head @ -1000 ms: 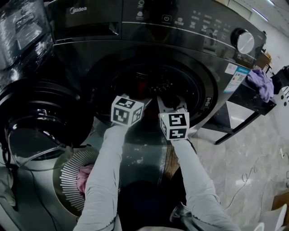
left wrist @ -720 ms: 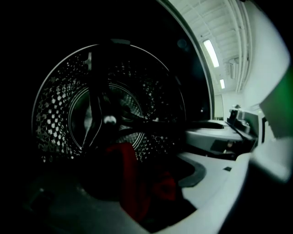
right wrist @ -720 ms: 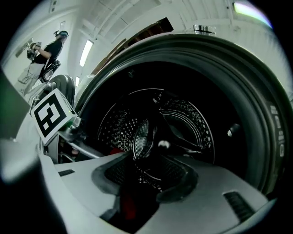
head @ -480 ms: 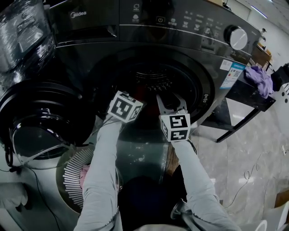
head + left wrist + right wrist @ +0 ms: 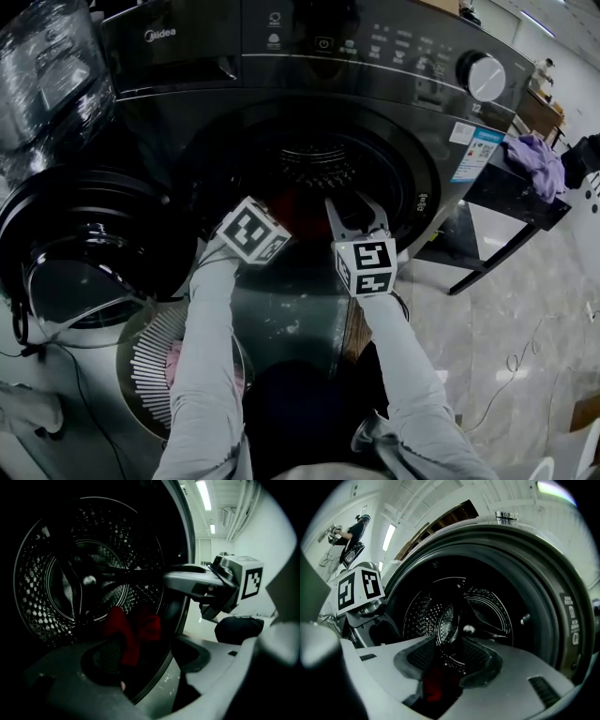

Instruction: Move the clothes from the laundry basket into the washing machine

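The dark front-loading washing machine [image 5: 441,141] stands with its drum [image 5: 319,169] open. A red garment [image 5: 129,630] lies at the drum's front bottom and shows faintly from the head view as red cloth [image 5: 302,202]. My left gripper [image 5: 150,653] tilts down into the opening, jaws apart, with the red garment seen between them just past the tips; whether it touches is unclear. Its marker cube [image 5: 251,232] hides the jaws from above. My right gripper [image 5: 354,208] is held level at the drum mouth, open, nothing pressed between its pads [image 5: 417,660]. The white laundry basket [image 5: 150,366] holds pink cloth [image 5: 173,364].
The round door [image 5: 84,244] hangs open at the left, above the basket. A dark table [image 5: 506,202] with a purple cloth [image 5: 539,159] stands at the right. A plastic-wrapped bundle [image 5: 47,66] sits top left. Cables lie on the pale floor [image 5: 525,356].
My left gripper has slid left and lower and tipped downward at the drum mouth, its cube rolling. The right gripper has stayed where it was.
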Tool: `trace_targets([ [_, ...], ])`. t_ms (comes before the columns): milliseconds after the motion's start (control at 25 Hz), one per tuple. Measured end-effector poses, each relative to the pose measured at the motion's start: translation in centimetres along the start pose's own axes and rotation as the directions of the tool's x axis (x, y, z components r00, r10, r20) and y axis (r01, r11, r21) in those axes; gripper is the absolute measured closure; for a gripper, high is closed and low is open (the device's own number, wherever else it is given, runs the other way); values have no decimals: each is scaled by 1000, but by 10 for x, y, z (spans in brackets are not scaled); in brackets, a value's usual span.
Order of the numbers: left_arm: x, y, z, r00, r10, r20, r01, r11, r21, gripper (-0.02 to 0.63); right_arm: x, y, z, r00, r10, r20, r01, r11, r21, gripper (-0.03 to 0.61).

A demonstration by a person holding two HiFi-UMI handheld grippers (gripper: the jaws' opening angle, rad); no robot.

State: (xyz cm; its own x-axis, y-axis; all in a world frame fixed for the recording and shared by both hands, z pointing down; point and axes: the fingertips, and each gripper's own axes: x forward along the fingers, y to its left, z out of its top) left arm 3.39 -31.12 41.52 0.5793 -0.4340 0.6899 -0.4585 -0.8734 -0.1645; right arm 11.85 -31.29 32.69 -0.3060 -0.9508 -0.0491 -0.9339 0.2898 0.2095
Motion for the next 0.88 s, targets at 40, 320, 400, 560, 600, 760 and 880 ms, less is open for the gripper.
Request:
trace_targets([
  [40,-4,1,-3,1000,14,3,-14,1000,11,308,-1,0,0,1000,3,1,-3,1000,2,413],
  [320,-41,3,1,980,118,160,-111,993,-47,308,-8,9,5,999,35,18,-35,999,20,413],
  [400,-51,3,3,970,152,190,-143,988,-61,308,-11,11,9,999,43,28,-44,999,22,413],
  [560,-77,-3,10,937,221,270,-198,974,-112,350,-21,17,20,996,80,50,-81,997,16,413],
  [600,-84,-6,13,926,239,293,-210,969,-129,373,-24,19,23,994,99,56,-99,995,14,413],
  [760,-116,-21,17,873,320,368,-260,944,-205,423,-41,32,33,980,181,84,-183,983,15,429],
  [880,-146,-34,12,807,405,429,-295,907,-300,493,-58,43,37,963,252,98,-256,966,26,465],
])
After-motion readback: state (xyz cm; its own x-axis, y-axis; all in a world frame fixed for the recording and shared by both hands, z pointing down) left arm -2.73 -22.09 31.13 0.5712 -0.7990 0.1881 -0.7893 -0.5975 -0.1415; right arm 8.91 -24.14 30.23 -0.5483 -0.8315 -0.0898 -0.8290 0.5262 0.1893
